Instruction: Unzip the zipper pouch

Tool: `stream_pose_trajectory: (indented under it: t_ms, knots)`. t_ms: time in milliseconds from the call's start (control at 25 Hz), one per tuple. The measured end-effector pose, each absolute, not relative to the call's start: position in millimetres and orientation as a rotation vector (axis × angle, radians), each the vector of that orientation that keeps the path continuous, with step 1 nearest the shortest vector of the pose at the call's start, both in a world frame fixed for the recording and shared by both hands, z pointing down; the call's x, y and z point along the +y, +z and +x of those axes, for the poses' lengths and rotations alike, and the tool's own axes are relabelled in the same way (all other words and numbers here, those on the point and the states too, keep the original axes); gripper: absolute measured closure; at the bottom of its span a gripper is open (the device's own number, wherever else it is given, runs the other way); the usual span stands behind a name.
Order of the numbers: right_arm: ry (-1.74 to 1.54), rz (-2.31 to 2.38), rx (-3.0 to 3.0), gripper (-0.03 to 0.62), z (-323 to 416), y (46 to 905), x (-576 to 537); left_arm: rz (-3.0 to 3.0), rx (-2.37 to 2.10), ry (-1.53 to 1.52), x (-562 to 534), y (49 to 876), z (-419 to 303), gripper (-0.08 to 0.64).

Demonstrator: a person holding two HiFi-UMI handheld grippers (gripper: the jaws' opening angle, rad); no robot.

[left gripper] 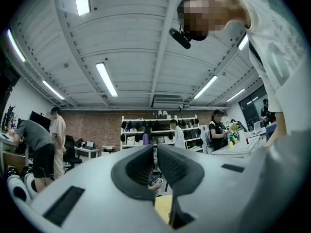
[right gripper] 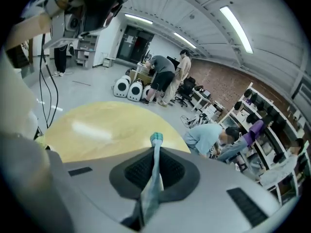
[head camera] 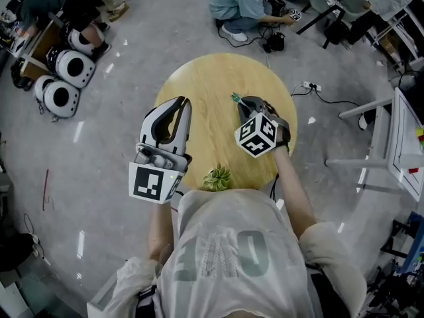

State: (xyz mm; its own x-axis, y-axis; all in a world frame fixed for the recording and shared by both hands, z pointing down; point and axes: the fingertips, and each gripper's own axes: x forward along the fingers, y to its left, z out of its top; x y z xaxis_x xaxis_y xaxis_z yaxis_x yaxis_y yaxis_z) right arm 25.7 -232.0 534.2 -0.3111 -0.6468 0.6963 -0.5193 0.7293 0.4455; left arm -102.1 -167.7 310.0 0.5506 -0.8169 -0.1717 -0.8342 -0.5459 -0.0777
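My right gripper (head camera: 246, 105) is over the round wooden table (head camera: 205, 85), shut on a thin teal-green strip (right gripper: 156, 164). The strip's tip (head camera: 234, 98) sticks out past the jaws, and the rest runs back between the pads and out of sight. A green patterned bundle (head camera: 217, 177), which looks like the zipper pouch, lies at the table's near edge by my torso. Whether the strip joins it is hidden. My left gripper (head camera: 181, 105) is raised at the table's left side, pointing away. Its jaws stand a narrow slit apart with nothing between them.
A person (head camera: 242, 2) crouches on the floor beyond the table, beside cables and a power strip (head camera: 310, 86). White round units (head camera: 66, 78) stand at the left. A white desk frame (head camera: 397, 138) is at the right. Grey floor surrounds the table.
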Motion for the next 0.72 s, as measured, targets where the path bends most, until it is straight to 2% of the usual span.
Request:
stream_pose_trajectory:
  t_ms: [720]
  knots:
    - [-0.017, 0.764, -1.997, 0.558, -10, 632, -189, -2.672, 1.449, 0.125, -165, 333, -103, 0.514]
